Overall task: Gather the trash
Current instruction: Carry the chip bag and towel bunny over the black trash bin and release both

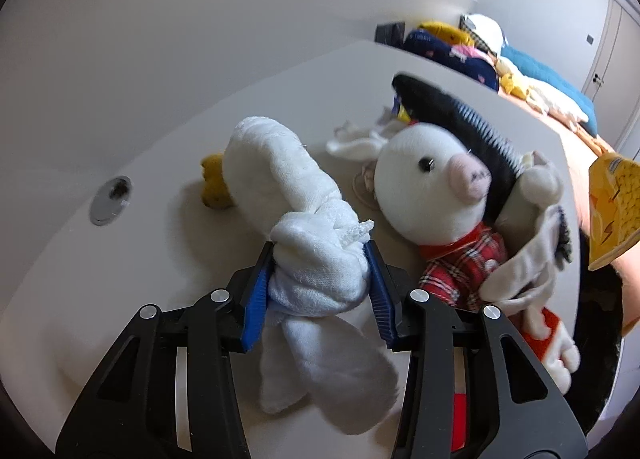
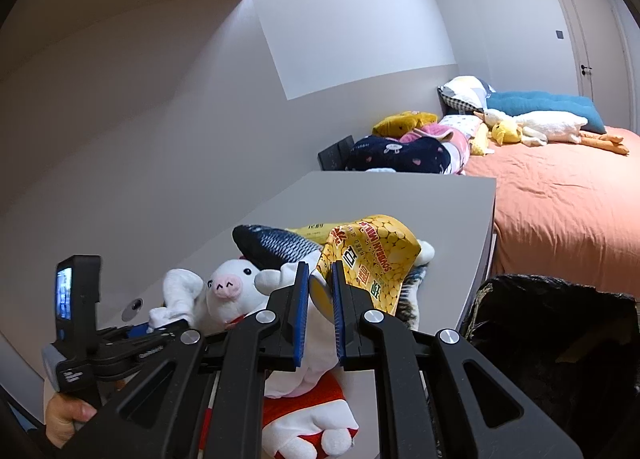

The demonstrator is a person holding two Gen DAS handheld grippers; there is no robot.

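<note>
Snack bag: my right tool [image 2: 322, 291] is clamped on a yellow snack bag [image 2: 374, 255] printed with round beans and red lettering; the bag is crumpled and stands up off the table, above the far right part of the toy pile. In the left wrist view the same bag [image 1: 614, 203] shows at the right edge.
White cloth: my left tool [image 1: 320, 279] is clamped on a bunched white cloth [image 1: 288, 187], its blue pads [image 1: 256, 299] pressing in from both sides; the cloth runs away from me across the table and a loose end hangs toward me below the tool.
Left tool seen from the right: it [image 2: 156, 333] sits at the near left, with my left hand [image 2: 66, 417] on its grip and a small lit screen on its back.
Plush pig: a white pig toy [image 1: 432, 187] in a red plaid shirt lies just right of the cloth, snout to the right.
Black comb-like piece: a dark ridged item [image 1: 452, 119] lies behind the pig's head.
Yellow bit: a small yellow object [image 1: 216, 183] touches the far left side of the cloth.
Table: light grey table [image 1: 132, 267] with a round metal grommet [image 1: 110, 199] at the left.
Bin: a black-lined bin [image 2: 560, 339] stands just beside the table's right edge.
Bed: an orange bed [image 2: 560, 195] lies far right, with pillows and plush toys at its head.
</note>
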